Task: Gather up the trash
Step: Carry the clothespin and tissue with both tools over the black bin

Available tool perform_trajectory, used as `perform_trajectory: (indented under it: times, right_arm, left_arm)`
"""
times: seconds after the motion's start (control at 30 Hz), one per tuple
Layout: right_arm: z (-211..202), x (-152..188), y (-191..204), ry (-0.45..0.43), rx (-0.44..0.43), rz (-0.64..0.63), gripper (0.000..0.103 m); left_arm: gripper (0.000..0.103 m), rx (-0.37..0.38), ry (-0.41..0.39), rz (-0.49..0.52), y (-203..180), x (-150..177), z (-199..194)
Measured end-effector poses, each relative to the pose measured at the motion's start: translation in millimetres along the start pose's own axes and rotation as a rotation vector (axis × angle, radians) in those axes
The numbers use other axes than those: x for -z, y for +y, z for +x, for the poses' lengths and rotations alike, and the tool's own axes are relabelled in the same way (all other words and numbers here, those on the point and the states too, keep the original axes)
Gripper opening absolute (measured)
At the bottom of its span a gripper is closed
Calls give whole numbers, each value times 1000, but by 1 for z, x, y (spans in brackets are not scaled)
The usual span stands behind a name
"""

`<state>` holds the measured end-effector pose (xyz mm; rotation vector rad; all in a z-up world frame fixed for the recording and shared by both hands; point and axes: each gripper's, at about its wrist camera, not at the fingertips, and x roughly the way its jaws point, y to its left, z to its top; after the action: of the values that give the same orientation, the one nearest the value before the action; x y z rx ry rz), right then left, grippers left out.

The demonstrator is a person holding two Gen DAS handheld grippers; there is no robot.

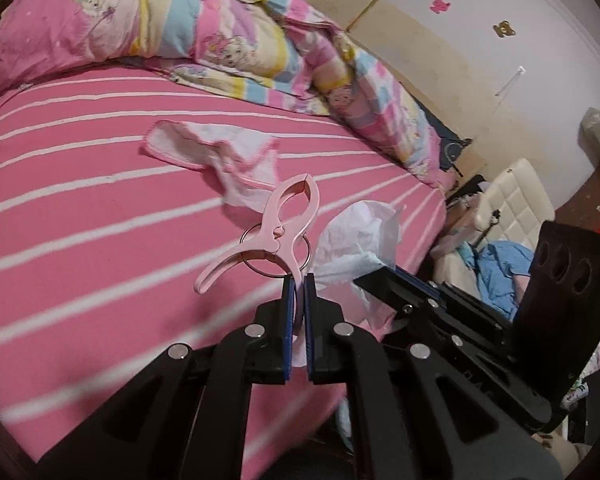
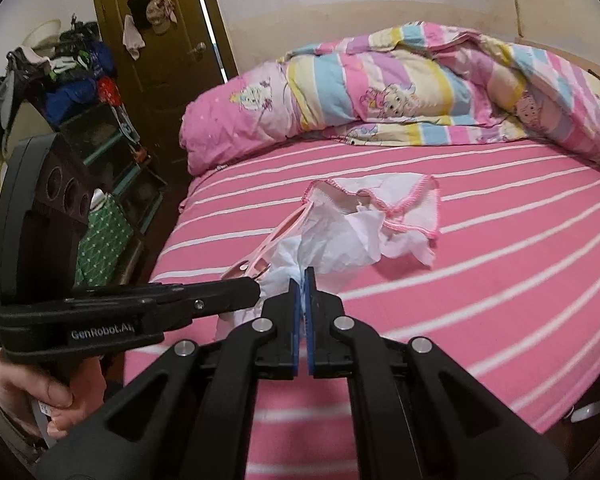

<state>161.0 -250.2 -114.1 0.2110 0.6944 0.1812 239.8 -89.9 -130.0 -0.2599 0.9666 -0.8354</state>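
In the left wrist view my left gripper [image 1: 299, 280] is shut on one handle of a pink plastic clothes peg [image 1: 288, 212] with a metal ring, held above the pink striped bed [image 1: 80, 208]. Just to its right, my right gripper [image 1: 376, 276] is shut on a crumpled white tissue [image 1: 360, 236]. The right wrist view shows the same tissue [image 2: 336, 240] pinched in my right gripper [image 2: 303, 274]. There my left gripper [image 2: 252, 290] reaches in from the left with the peg [image 2: 268, 248], partly hidden behind the tissue. A white cloth with pink trim [image 2: 404, 196] lies flat on the bed [image 2: 500, 280].
A rolled patchwork quilt [image 2: 420, 92] and a pink pillow [image 2: 228, 128] lie along the far side of the bed. Left of the bed stand a brown door [image 2: 160, 60] and cluttered shelves [image 2: 100, 140]. A white padded chair [image 1: 516, 196] with clothes sits off the bed's right end.
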Motion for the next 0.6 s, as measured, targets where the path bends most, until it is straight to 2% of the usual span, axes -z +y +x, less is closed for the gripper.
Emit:
perform_trajectory:
  times: [0.27,0.47,0.6]
  right_arm:
    - [-95,42,-24,-73,21,90,3]
    - [-161,89,-51,-82,108,126,3]
    - [-198,123,-79,-77,161,194,3]
  left_arm:
    - [4,27,45,96,-88,43,-7]
    - [4,79,130,137,-144,90,17]
    - [4,117,192,157,-174,118,38]
